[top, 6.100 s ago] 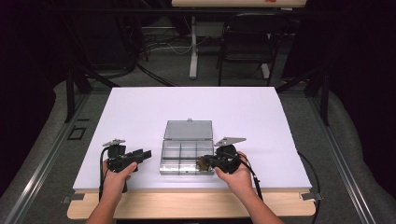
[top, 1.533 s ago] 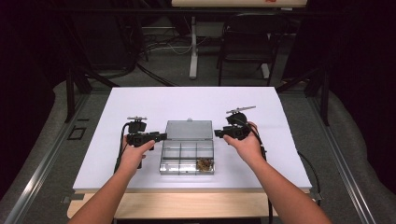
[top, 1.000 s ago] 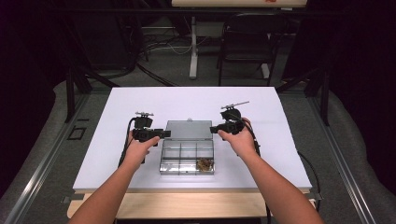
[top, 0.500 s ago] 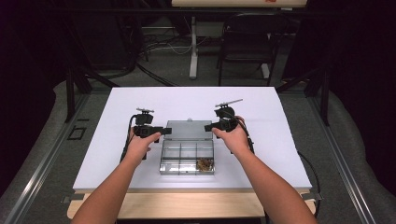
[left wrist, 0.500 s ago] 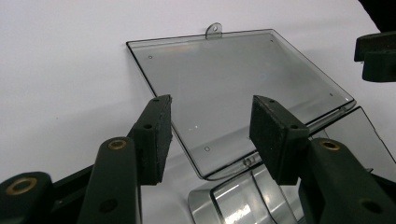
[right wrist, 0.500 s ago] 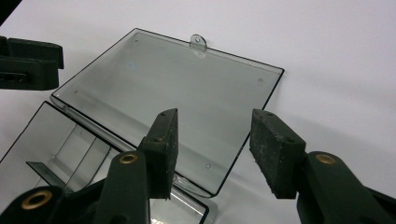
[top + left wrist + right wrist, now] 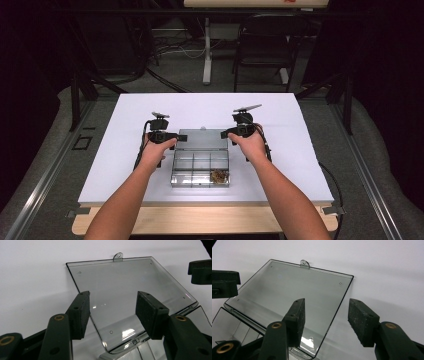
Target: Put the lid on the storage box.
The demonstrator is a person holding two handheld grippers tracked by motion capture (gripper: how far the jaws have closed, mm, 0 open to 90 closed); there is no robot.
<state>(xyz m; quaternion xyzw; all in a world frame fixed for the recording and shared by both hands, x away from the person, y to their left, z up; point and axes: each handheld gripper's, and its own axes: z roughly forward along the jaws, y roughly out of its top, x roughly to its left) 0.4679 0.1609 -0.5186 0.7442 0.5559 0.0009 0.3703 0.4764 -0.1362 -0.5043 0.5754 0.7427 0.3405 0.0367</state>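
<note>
White table (image 7: pixel 125 150) carries a clear compartment box (image 7: pixel 200 167) at its near middle, lid (image 7: pixel 125 290) folded flat on the far side. Left gripper (image 7: pixel 112 311), its jaws just spread, straddles the lid's left edge; right gripper (image 7: pixel 325 320), likewise spread, straddles the right edge. Either could snag the lid and drag the box, spilling the brown bits (image 7: pixel 218 175).

obstacle: open lid (image 7: pixel 202 136) flat between both grippers | free: bare table (image 7: pixel 300 150) on outer sides
</note>
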